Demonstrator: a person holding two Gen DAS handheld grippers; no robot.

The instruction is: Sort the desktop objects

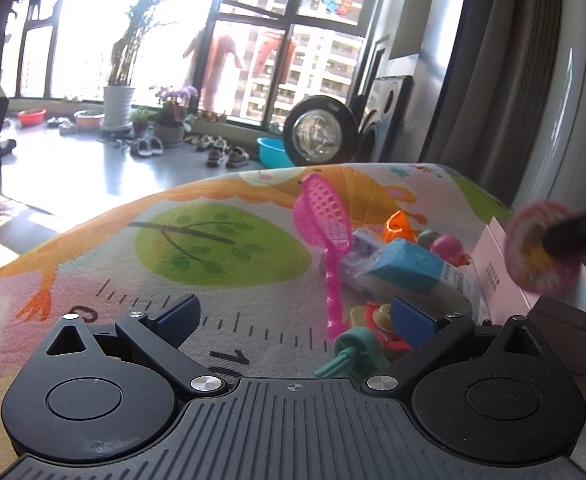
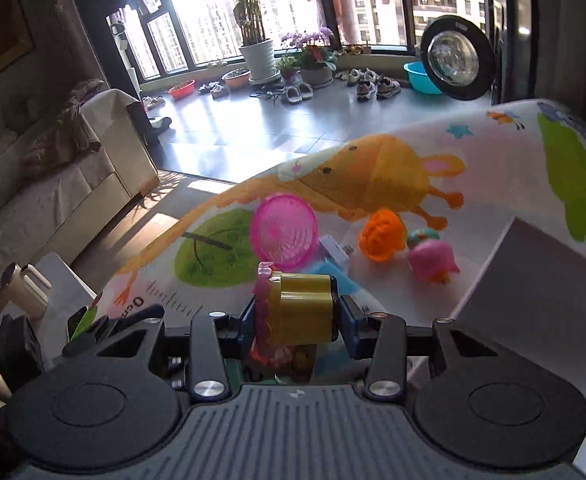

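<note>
The left gripper [image 1: 293, 316] sits low over the mat [image 1: 133, 272], jaws spread wide and holding nothing; bare mat lies between them and off to the left as far as the near edge. Just inside the right jaw lies a teal toy [image 1: 353, 350], touching a small heap of red and yellow pieces [image 1: 373, 316]. Ahead of that jaw a pink net [image 1: 327, 220] leans with its handle down toward the heap, and beside it lies a blue-and-white tube [image 1: 413, 268], with an orange toy [image 1: 399, 226] and a pink figure [image 1: 447, 246] beyond. To the far right stands a white box [image 1: 493, 264], and above its rim a blurred pink disc [image 1: 541, 248] is held by a dark finger. From the other wrist, the right gripper [image 2: 299, 312] is clenched on a gold cup [image 2: 301, 308] with a pink frilled rim, lifted clear of the mat [image 2: 493, 152]. Past its jaws lie the net [image 2: 285, 232], the orange toy [image 2: 383, 234] and the pink figure [image 2: 433, 262], near one another. The box [image 2: 533, 280] wall rises right of the right jaw, its open mouth close beside the cup. The mat's far edge curves ahead, with floor beyond.
</note>
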